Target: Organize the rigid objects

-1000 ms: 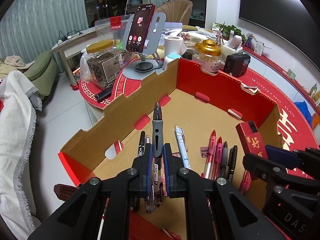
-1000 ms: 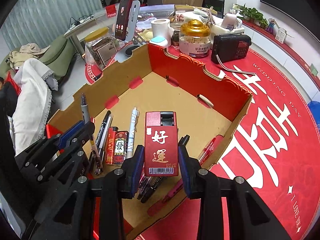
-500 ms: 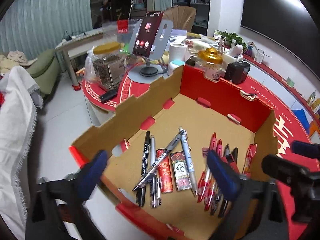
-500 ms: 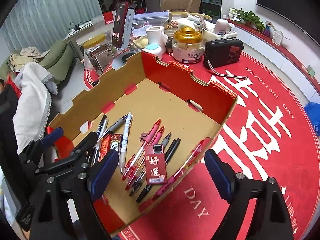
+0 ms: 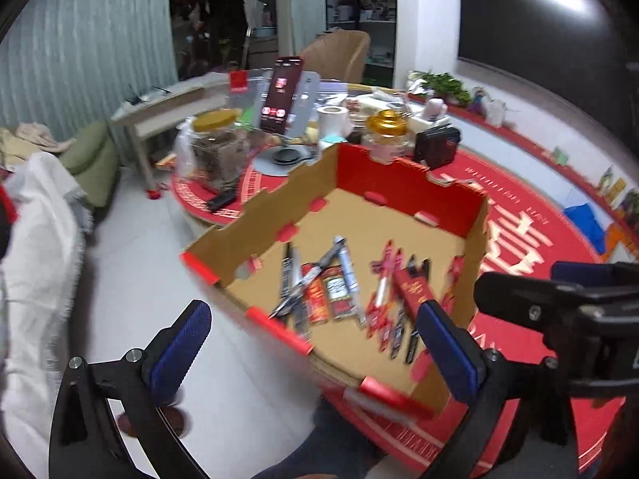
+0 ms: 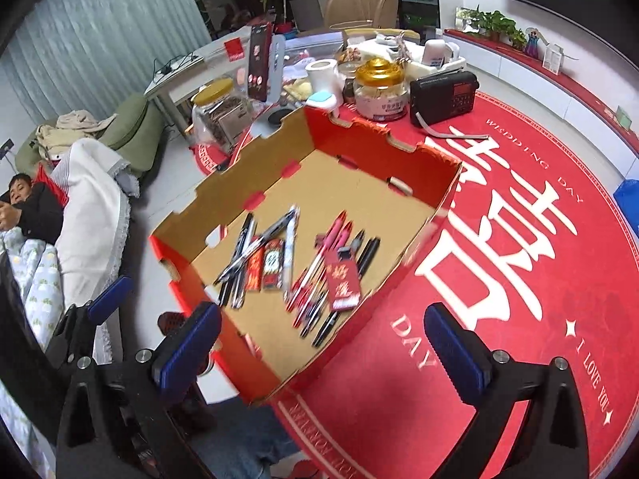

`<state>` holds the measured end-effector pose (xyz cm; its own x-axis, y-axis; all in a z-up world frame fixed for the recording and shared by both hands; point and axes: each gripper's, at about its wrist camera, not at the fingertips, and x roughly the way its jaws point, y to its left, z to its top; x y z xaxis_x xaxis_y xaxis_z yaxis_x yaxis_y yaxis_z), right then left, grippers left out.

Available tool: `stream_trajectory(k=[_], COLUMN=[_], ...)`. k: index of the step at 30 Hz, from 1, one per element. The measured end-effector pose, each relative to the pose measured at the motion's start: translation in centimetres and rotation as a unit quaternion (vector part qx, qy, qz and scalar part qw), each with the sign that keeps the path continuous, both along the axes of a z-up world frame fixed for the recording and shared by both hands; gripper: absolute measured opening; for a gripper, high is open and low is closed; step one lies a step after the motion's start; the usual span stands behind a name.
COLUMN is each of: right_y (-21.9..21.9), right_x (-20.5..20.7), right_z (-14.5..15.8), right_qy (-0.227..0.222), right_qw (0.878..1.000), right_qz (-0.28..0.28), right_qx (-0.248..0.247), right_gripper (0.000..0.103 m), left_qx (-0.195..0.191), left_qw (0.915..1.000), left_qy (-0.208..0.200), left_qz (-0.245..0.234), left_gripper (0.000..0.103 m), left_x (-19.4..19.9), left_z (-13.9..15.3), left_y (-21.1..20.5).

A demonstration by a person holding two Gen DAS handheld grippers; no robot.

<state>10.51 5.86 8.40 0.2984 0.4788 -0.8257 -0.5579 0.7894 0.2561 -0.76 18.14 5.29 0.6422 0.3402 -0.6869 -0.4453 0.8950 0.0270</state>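
While both claws hang above the table: two fisheye views look down on one open box.
Box: a shallow brown cardboard tray with red rims [image 5: 403, 195] [image 6: 383, 159] sits on a round red tablecloth printed with white characters [image 6: 519, 239], one corner overhanging the table edge.
Contents: a loose group of black and silver pens [image 5: 293, 279] [image 6: 243, 255] lies at the left of the tray floor beside two small red packets [image 5: 329, 293] [image 6: 267, 263]; a group of red and pink pens [image 5: 381, 291] [image 6: 315, 275] lies to the right, with a flat red box bearing gold characters [image 5: 415, 289] [image 6: 341, 279] lying on top of them.
Left gripper [image 5: 315, 355]: blue-padded fingers spread wide, nothing between them, over the tray's near corner.
Right gripper [image 6: 323, 351]: jaws opening, almost fully apart, nothing held; it hangs over the tray's near wall and the cloth.
Left wrist view only: the right gripper's black frame at the right edge, and a blurred tray rim.
Right wrist view only: the left gripper at the lower left edge; a black radio [image 6: 445, 97]; a person lying under bedding [image 6: 24, 215] at far left.
Both views: a phone on a grey stand [image 5: 281, 99] [image 6: 259, 64] and a gold-lidded glass jar [image 5: 387, 131] [image 6: 381, 88] behind the tray.
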Motion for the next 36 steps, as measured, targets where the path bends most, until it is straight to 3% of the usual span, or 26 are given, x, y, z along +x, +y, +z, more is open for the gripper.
stream_trajectory(k=[10, 20, 36], right_y=[0.5, 0.9, 1.9], right_x=[-2.3, -3.8, -3.1], right_z=[-0.2, 0.9, 1.3], right_qy=[-0.01, -0.095, -0.104], right_qw=[0.999, 0.992, 0.99], right_qz=[0.005, 0.012, 0.034], right_qx=[-0.034, -0.085, -0.093], right_gripper=[0.102, 0.102, 0.102], left_qx=[0.008, -0.004, -0.02], left_qw=[0.999, 0.9985, 0.997], left_qy=[0.026, 0.044, 0.074], left_qz=[0.036, 0.033, 0.013], left_gripper=[0.103, 0.103, 0.103], left_x=[-2.1, -2.0, -0.3], left_z=[0.3, 0.1, -0.7], left_y=[0.2, -0.1, 0.4])
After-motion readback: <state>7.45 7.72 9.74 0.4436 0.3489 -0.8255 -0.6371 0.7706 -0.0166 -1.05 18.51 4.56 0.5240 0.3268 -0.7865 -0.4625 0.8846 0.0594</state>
